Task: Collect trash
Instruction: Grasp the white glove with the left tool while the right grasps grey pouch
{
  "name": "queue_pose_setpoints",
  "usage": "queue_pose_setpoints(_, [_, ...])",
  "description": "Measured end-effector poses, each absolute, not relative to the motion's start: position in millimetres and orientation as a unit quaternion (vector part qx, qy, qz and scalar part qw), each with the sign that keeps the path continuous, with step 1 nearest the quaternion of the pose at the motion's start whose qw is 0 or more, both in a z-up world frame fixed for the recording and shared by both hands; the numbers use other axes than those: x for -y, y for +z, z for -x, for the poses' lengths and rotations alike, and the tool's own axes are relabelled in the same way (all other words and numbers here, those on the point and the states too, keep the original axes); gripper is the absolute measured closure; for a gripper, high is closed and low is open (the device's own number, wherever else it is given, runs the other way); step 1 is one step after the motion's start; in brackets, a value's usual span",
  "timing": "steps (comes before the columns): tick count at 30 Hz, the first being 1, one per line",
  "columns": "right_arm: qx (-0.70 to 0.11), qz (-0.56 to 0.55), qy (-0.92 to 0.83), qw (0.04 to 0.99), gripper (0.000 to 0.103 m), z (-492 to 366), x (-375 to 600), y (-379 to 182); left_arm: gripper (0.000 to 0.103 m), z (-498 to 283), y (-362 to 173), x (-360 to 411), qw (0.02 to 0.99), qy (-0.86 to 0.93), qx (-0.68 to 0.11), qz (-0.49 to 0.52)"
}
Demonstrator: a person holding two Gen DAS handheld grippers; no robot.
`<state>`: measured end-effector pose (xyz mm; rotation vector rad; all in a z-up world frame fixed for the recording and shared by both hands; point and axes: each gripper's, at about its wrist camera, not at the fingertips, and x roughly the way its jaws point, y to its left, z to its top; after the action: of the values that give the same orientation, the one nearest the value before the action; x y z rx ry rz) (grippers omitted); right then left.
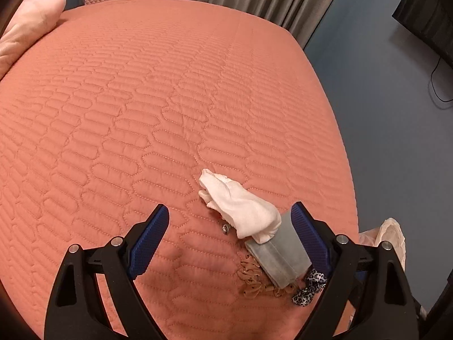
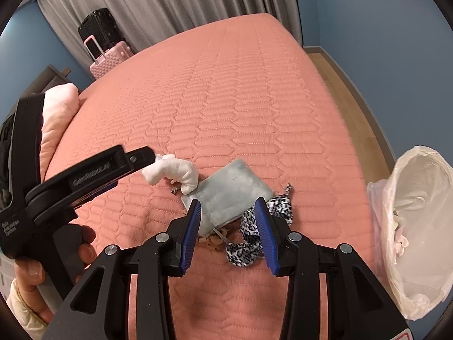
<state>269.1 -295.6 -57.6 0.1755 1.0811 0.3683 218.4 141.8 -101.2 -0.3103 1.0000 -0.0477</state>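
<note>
A crumpled white tissue (image 1: 239, 208) lies on the pink quilted bed (image 1: 170, 99), its end resting on a grey pouch (image 1: 279, 255). Tan rubber bands (image 1: 252, 279), a leopard-print scrunchie (image 1: 310, 284) and a small metal piece (image 1: 225, 229) lie beside them. My left gripper (image 1: 229, 226) is open, hovering over the tissue and pouch. In the right wrist view the tissue (image 2: 172, 171), pouch (image 2: 232, 194) and scrunchie (image 2: 254, 232) show again. My right gripper (image 2: 228, 221) is open and empty, just above the pouch's near edge. A white trash bag (image 2: 416, 226) stands open at the right.
A pale pink pillow (image 1: 28, 25) lies at the bed's left edge. A pink suitcase (image 2: 109, 56) and a black one (image 2: 100, 28) stand by grey curtains beyond the bed. Floor runs along the bed's right side (image 2: 348, 107). The left gripper's body (image 2: 70, 187) crosses the right wrist view.
</note>
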Motion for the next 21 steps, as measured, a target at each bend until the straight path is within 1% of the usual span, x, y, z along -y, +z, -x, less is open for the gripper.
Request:
queue_pose_setpoints(1, [-0.514,-0.082,0.176,0.836,0.064,-271,293,-61,0.02,-222,-104,-141,0.865,-0.022,-0.48,0.146])
queue_pose_setpoints(3, [-0.521,-0.077,0.184,0.83,0.064,-272,282,-68,0.028,-226,-110,-140,0.861,-0.025,-0.487,0.142])
queue_pose_setpoints(5, [-0.528,-0.067,0.192,0.825,0.064,-271,270,-76,0.043,-230,-116,-139,0.855,-0.035,-0.497,0.14])
queue_pose_setpoints(6, [-0.531,-0.063,0.195,0.822,0.064,-272,266,-80,0.047,-231,-119,-140,0.853,-0.037,-0.502,0.139])
queue_pose_setpoints(8, [-0.538,-0.057,0.199,0.817,0.064,-273,258,-89,0.067,-232,-123,-141,0.849,-0.044,-0.508,0.138])
queue_pose_setpoints(9, [-0.542,-0.055,0.2,0.814,0.064,-275,255,-93,0.072,-232,-125,-142,0.847,-0.046,-0.511,0.137])
queue_pose_setpoints(10, [-0.547,-0.053,0.2,0.811,0.064,-276,252,-97,0.081,-232,-126,-143,0.846,-0.047,-0.513,0.138])
queue_pose_setpoints(11, [-0.551,-0.051,0.2,0.809,0.064,-278,249,-101,0.088,-231,-126,-145,0.846,-0.049,-0.512,0.139])
queue_pose_setpoints(16, [-0.563,-0.036,0.198,0.802,0.064,-282,243,-116,0.095,-226,-120,-153,0.852,-0.054,-0.504,0.132])
queue_pose_setpoints(18, [-0.562,-0.026,0.194,0.803,0.07,-284,242,-118,0.096,-224,-116,-152,0.855,-0.053,-0.501,0.123])
queue_pose_setpoints(20, [-0.562,-0.025,0.192,0.804,0.081,-284,244,-117,0.097,-222,-112,-151,0.858,-0.056,-0.497,0.119])
queue_pose_setpoints(21, [-0.561,-0.03,0.194,0.804,0.085,-285,246,-115,0.097,-222,-109,-150,0.86,-0.057,-0.494,0.116])
